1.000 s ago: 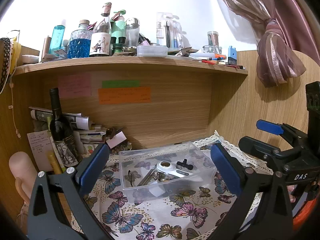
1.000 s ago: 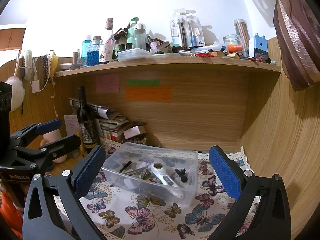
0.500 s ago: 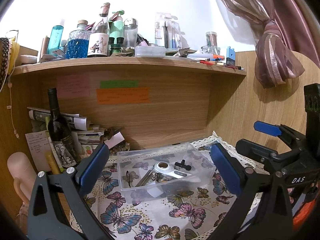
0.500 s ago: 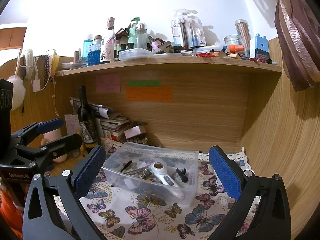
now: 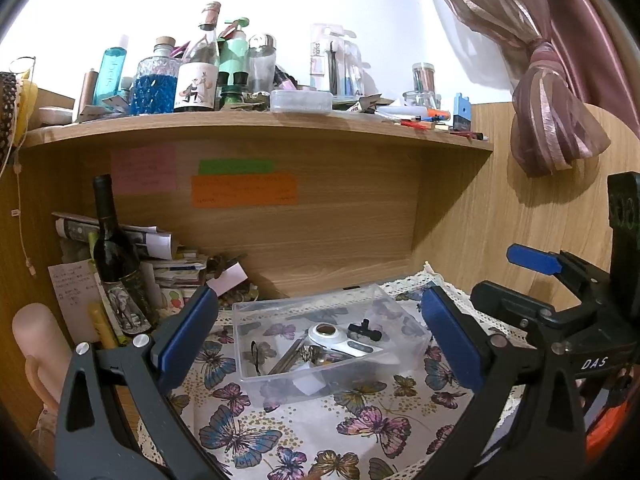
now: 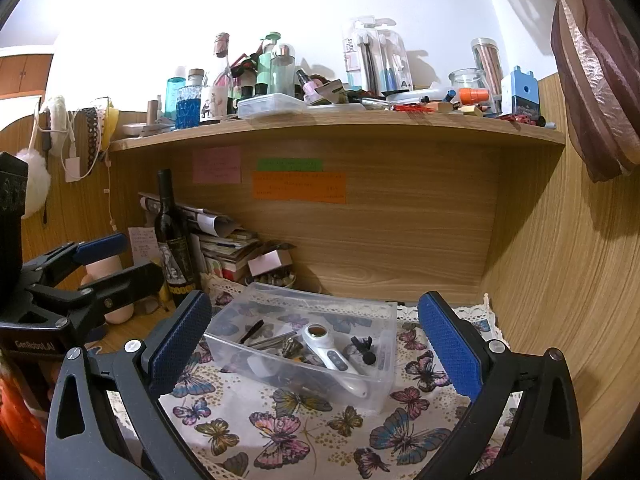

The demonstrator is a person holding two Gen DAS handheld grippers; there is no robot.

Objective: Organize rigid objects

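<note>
Where the butterfly cloth (image 6: 280, 428) is spread, a clear plastic box (image 6: 384, 364) is set, holding a white handled tool (image 6: 328, 350), a black pen (image 6: 251, 331) and small metal pieces hard to make out. Short of the box, the left gripper (image 5: 320, 338) and right gripper (image 6: 314, 338) are held wide apart, empty.

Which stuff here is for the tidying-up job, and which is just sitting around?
For the job:
- clear plastic box
- white handheld gadget in the box
- small black part in the box
- left gripper and right gripper, both open and empty

Just lying about:
- wine bottle
- shelf bottles
- sticky notes
- butterfly cloth
</note>
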